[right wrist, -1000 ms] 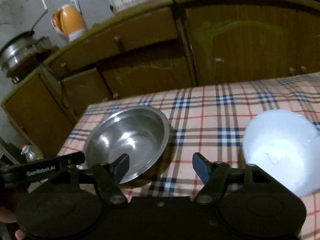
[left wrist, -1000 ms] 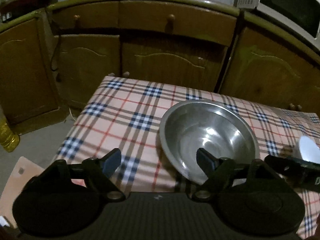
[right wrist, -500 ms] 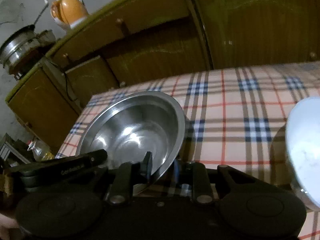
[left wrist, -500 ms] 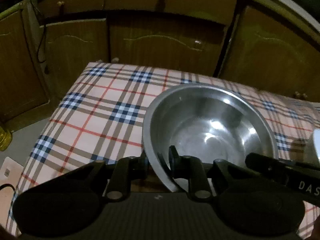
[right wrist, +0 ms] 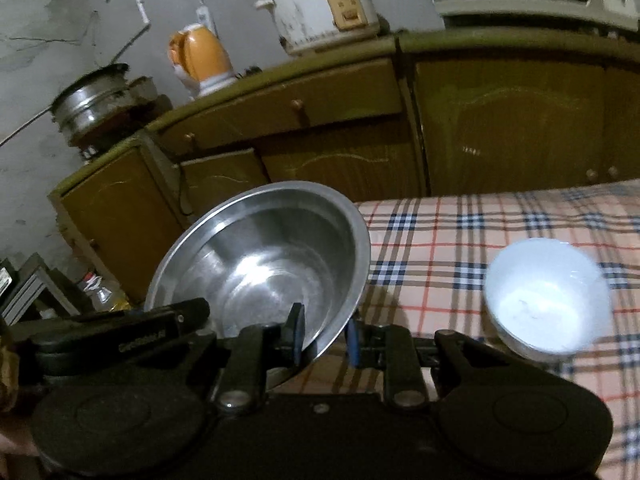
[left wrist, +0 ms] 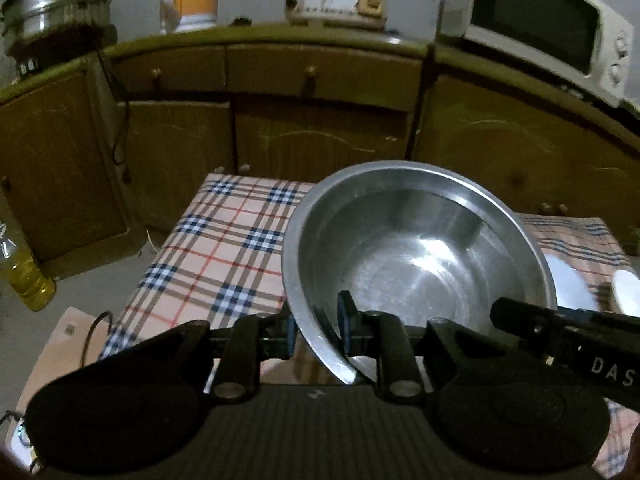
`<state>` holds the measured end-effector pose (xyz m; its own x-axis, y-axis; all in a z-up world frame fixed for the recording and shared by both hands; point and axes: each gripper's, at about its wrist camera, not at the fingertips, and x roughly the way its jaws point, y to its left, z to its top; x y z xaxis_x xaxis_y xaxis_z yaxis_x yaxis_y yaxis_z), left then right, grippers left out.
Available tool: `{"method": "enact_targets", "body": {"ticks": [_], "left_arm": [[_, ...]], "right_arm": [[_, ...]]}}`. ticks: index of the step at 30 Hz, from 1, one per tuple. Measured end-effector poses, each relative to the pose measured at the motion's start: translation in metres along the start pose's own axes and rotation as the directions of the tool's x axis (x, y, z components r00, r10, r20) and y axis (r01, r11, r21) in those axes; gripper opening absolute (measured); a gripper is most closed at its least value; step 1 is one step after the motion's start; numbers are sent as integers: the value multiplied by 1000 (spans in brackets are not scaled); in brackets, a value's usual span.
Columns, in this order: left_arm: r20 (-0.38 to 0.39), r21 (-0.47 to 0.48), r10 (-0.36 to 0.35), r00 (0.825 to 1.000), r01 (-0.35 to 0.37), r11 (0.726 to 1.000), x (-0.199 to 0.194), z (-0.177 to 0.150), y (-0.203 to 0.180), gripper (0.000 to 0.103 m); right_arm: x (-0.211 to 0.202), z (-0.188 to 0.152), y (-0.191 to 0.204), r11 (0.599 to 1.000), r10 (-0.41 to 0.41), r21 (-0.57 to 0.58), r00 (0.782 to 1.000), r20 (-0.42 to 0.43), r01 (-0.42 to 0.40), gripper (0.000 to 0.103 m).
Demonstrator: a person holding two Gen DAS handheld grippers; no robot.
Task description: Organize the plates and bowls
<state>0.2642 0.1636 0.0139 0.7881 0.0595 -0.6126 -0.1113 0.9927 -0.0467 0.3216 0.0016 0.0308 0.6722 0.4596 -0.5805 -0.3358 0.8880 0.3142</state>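
Right now I am gripping with both tools at once. My left gripper (left wrist: 318, 330) is clamping its blue-padded fingers (left wrist: 345, 326) nearly together on the near rim of the large round stainless-steel bowl (left wrist: 416, 264), one pad inside the wall and one outside. My right gripper (right wrist: 325, 334) is pinching the same rim further along to the right in the same way, its fingers (right wrist: 297, 334) almost closed with only the thin metal wall between them. From the left wrist view I am seeing the black body of the right tool lying across the bowl's near right edge.

Between the two grips the steel bowl is tilting, its far rim lifted, and it is hanging over the near left part of the table covered in a pink, blue and tan checked cloth (right wrist: 500, 224). To the right of it a small white round bowl (right wrist: 546, 296) is sitting upright on the cloth, apart from the steel one.

Beyond the table, brown wooden cabinets (left wrist: 320, 136) are running along the far wall. On their top an orange and white kettle (right wrist: 200, 60), a white rice cooker (right wrist: 320, 8), a metal pot (left wrist: 52, 12) and a white microwave oven (left wrist: 548, 20) are standing. A bottle of yellow oil (left wrist: 24, 272) is standing on the floor at far left.
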Motion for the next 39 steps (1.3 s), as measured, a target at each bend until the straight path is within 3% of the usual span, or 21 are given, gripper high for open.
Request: {"method": "enact_targets", "body": {"ticks": [6,15,25,39], "left_arm": [[37,16,-7,999,7,1000,-59,-21,-19,22],[55,61,-45,997,42,997,-105,-63,-58,23],[32,117,-132,991,127,985,-120,-101,-109,25],[-10,185,-212,977,210,960,-112,-134,-164,25]], "right_arm": [[-72,-20,4,999,-17,-35,999,46,18,28],[-152,-60,-13,997,-75,-22,994,83,77,28],[-212,-101,-55,983,-182,-3,976,115,184,28],[-243,-136,-117,959,-279,86,955,102,271,28]]}}
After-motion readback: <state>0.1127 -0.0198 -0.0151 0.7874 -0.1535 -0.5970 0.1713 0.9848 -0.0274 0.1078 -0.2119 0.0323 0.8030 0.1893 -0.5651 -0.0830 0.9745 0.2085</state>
